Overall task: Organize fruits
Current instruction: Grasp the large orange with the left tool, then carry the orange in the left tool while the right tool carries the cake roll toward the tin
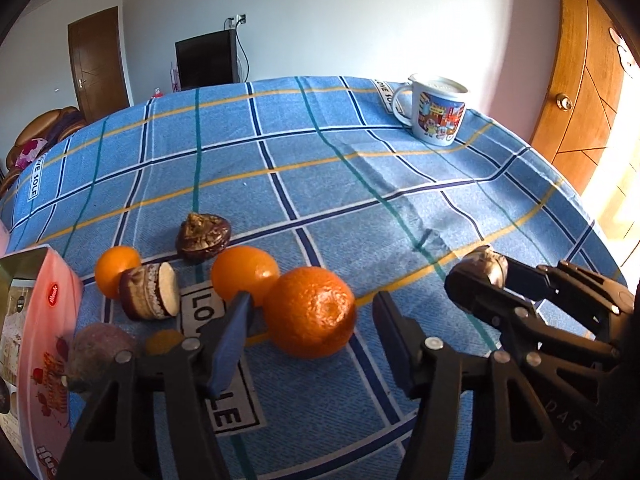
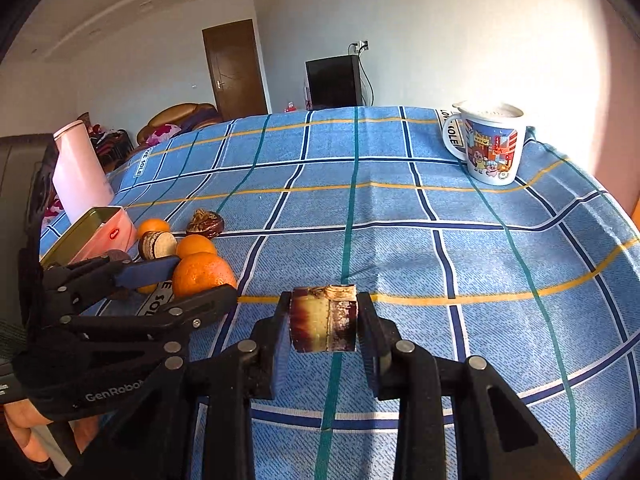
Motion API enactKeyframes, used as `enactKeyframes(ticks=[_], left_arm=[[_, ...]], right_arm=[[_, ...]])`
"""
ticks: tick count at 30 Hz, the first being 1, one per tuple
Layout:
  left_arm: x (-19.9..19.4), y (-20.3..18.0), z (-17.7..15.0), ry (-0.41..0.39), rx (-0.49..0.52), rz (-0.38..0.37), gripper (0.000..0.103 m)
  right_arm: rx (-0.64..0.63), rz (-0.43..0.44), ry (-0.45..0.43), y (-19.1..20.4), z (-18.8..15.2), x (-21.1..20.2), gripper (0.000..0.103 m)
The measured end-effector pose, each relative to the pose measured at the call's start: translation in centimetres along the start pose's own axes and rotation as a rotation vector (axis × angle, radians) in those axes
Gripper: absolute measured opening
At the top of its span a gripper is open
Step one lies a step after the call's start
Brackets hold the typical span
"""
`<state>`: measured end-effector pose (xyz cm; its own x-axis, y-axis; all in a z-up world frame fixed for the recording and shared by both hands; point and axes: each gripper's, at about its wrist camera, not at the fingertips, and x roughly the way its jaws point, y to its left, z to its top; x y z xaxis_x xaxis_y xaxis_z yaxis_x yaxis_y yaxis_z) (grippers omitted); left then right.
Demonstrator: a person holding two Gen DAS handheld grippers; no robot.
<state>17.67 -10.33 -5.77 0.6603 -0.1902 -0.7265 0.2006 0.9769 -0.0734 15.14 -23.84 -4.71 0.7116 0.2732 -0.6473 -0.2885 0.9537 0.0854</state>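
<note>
Strong daylight comes in from the right in both views, washing out the wall and the door (image 1: 580, 92) edge there into glare. The mug (image 2: 490, 142) rim is blown white. The orange (image 1: 310, 312) shows a bright highlight and casts a shadow to the left. Fisheye bending curves the bench (image 1: 320, 152) edge, corners go black, and the focus is fairly sharp.

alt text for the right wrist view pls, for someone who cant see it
The right gripper is shut on a cut brown-and-cream fruit chunk above a blue checked tablecloth. At left, the left gripper straddles a large orange beside a pink tin; a cartoon mug stands far right.
</note>
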Motion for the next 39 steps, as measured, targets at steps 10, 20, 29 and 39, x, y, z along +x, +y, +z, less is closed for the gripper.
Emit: enactKeyframes(ticks=[10,20,29,39], left_arm=[[-0.3,1.1,-0.2,0.003,-0.050,-0.067,0.049],[-2.4,1.0,-0.7,-0.097,-0.039,-0.045,0.049],[-4.2,0.2,-0.9,-0.197,0.004,0.010,0.049],[-5.7,0.1,-1.4,-0.265,0.020,0.040,0.049]], right_arm=[[0.002,0.016,-0.018,-0.2,-0.1,-0.3,0.032],[-0.002,0.047,-0.103,-0.2,-0.3,-1.9,0.032],[-0.011,0.058,-0.173,0.0,-0.6,-3.0,0.032],[-0.006,0.063,-0.243,-0.1,-1.0,-4.3,0.032]])
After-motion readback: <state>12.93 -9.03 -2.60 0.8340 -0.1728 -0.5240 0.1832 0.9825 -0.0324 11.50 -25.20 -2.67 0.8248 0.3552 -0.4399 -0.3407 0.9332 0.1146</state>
